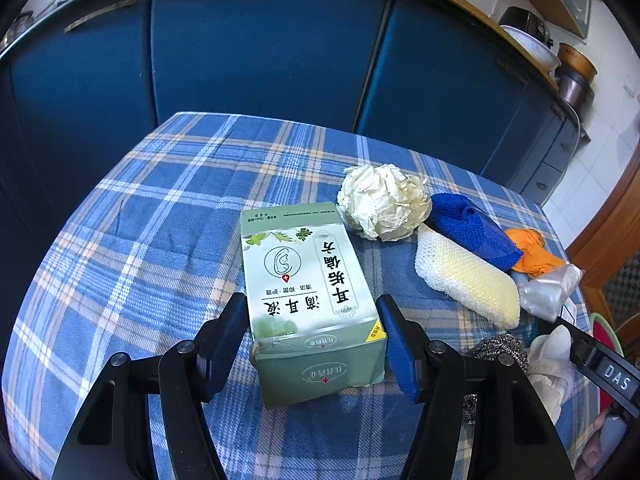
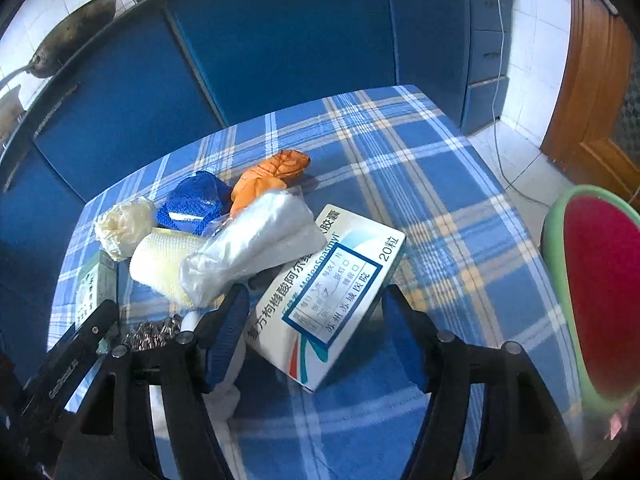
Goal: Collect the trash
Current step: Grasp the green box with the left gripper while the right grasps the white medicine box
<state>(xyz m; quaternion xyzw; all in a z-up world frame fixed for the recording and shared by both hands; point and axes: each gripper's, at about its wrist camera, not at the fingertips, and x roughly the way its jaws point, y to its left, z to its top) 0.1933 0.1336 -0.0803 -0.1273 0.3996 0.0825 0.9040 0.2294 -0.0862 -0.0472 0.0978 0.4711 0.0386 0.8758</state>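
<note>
While both grippers straddle boxes on a checked tablecloth (image 1: 120,208), nothing looks collected yet

Left gripper (image 1: 314,342) fingers spread beside a green box (image 1: 308,300), pads near its sides, contact unclear; right gripper (image 2: 314,330) likewise spread around a white box (image 2: 332,300). Beyond lie a paper ball (image 1: 384,206), sponge (image 1: 468,276), blue cloth (image 1: 472,230), orange scrap (image 2: 268,180), plastic bag (image 2: 252,244). Both point forward, angled down; a red bin (image 2: 600,280) waits right

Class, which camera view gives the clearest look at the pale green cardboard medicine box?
The left wrist view: the pale green cardboard medicine box lies whole between the open left gripper fingers, its printed top readable. The right wrist view shows only a sliver of it at the left edge, behind the crumpled white paper ball.
</note>
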